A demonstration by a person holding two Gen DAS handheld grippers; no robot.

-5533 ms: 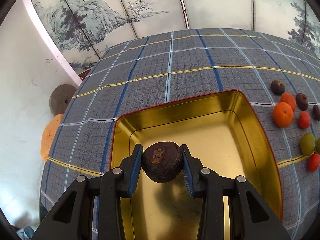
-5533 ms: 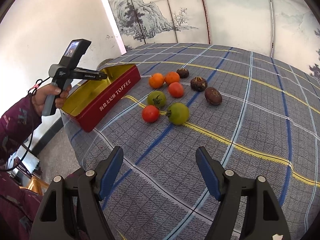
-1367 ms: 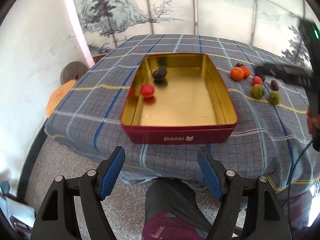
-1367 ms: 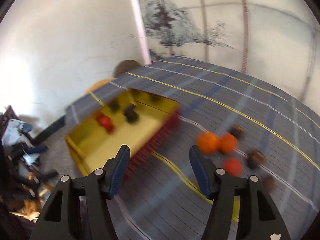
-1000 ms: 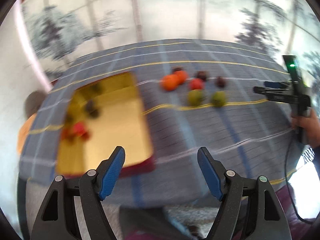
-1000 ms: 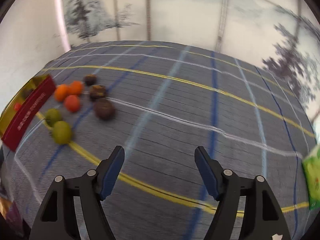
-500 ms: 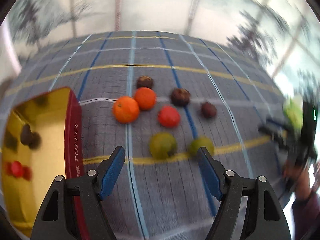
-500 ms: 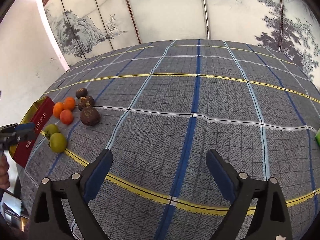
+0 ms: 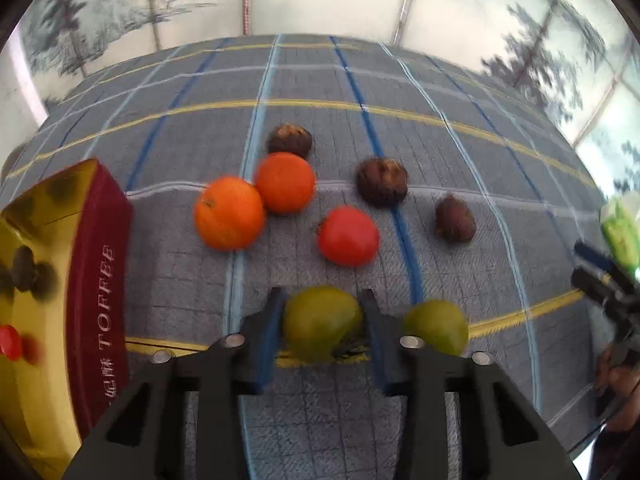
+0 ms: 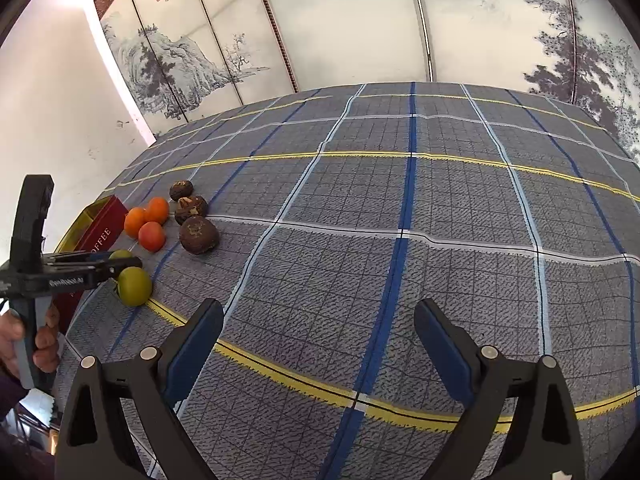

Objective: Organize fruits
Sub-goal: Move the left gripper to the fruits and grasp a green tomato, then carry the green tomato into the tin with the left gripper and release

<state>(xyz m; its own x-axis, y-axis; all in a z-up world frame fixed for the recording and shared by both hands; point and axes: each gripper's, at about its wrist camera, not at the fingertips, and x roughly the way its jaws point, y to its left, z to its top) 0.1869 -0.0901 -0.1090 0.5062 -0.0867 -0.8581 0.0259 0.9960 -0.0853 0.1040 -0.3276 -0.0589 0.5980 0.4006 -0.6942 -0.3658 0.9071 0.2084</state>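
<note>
Loose fruit lies on the checked tablecloth: two oranges [image 9: 230,212], a red tomato [image 9: 348,235], three dark brown fruits [image 9: 382,181] and two green fruits. My left gripper [image 9: 322,300] is closing on the nearer green fruit [image 9: 322,322], and both blue pads touch its sides. The second green fruit [image 9: 436,326] sits just right of it. The red toffee tin [image 9: 96,280] at the left holds a dark fruit [image 9: 22,268] and a red one [image 9: 10,342]. My right gripper [image 10: 316,320] hangs open over bare cloth, far right of the fruit [image 10: 199,235].
A green packet [image 9: 622,228] lies at the table's right edge, beside the right gripper as the left wrist view shows it. The tin [image 10: 98,236] stands at the table's left edge. A painted folding screen stands behind the table. A hand [image 10: 24,340] holds the left gripper's handle.
My left gripper swung from the tin over to the fruit, came down and closed around a green fruit. The right gripper's jaws spread wider and it has stayed put for the last half second.
</note>
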